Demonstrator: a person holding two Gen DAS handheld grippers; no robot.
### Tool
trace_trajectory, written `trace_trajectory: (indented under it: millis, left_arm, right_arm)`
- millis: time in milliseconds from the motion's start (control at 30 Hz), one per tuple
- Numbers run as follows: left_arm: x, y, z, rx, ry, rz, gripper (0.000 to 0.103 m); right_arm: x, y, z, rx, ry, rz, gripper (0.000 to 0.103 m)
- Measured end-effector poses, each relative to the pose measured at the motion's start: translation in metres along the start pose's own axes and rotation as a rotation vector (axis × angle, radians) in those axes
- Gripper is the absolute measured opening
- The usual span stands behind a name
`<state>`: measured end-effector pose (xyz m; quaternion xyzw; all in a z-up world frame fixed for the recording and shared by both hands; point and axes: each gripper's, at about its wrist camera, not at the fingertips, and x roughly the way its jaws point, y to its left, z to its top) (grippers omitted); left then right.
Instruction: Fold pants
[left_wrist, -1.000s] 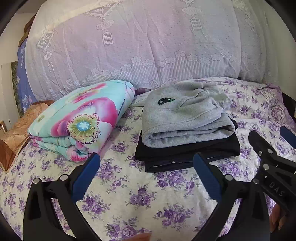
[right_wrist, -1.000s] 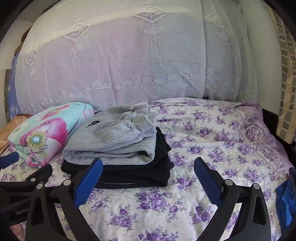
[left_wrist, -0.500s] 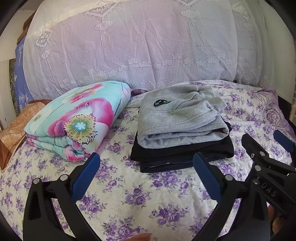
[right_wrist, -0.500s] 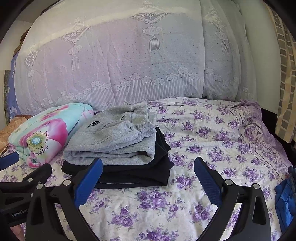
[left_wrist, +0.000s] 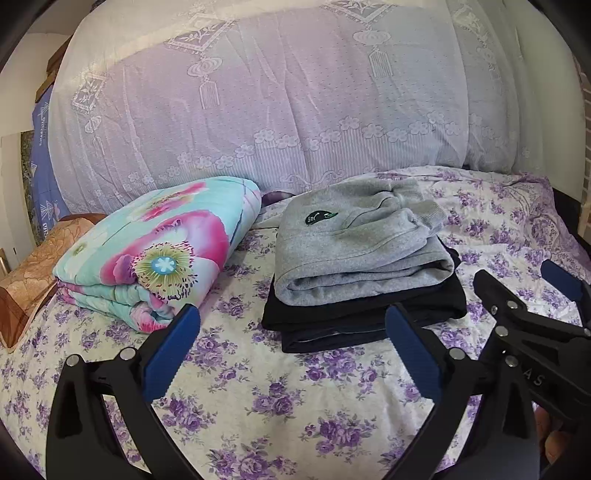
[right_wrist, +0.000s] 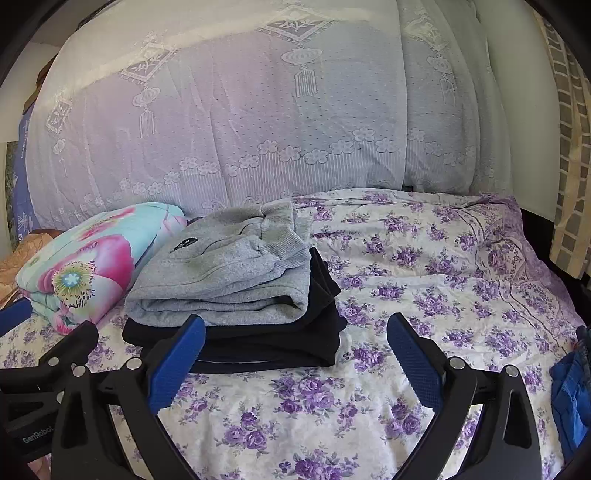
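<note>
Folded grey pants (left_wrist: 354, 243) (right_wrist: 225, 269) lie on top of a folded black garment (left_wrist: 362, 314) (right_wrist: 266, 343) on the floral bed sheet (left_wrist: 280, 398) (right_wrist: 424, 288). My left gripper (left_wrist: 291, 332) is open and empty, held just in front of the stack. My right gripper (right_wrist: 295, 343) is open and empty, with its left finger in front of the stack's near edge. The right gripper shows at the right edge of the left wrist view (left_wrist: 532, 295). The left gripper shows at the left edge of the right wrist view (right_wrist: 44, 332).
A folded flowered quilt (left_wrist: 155, 251) (right_wrist: 85, 262) lies left of the stack. A large lace-covered bedding pile (left_wrist: 277, 103) (right_wrist: 258, 118) stands behind. A blue garment (right_wrist: 572, 398) lies at the bed's right edge. A brown pillow (left_wrist: 26, 273) sits far left.
Both grippers have pulled back and risen slightly from the stack, so the pile sits lower and farther off in view. Both jaws stay open. The clothes have not moved.
</note>
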<state>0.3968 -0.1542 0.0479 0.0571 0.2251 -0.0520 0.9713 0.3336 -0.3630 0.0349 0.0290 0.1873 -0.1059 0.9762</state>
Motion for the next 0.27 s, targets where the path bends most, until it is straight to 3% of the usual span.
trace_trajectory:
  millis: [267]
  left_arm:
    - [0.0032, 0.0023, 0.0008, -0.021, 0.023, -0.008, 0.098]
  right_arm:
    - [-0.0006, -0.0006, 0.0002, 0.002, 0.002, -0.002, 0.099]
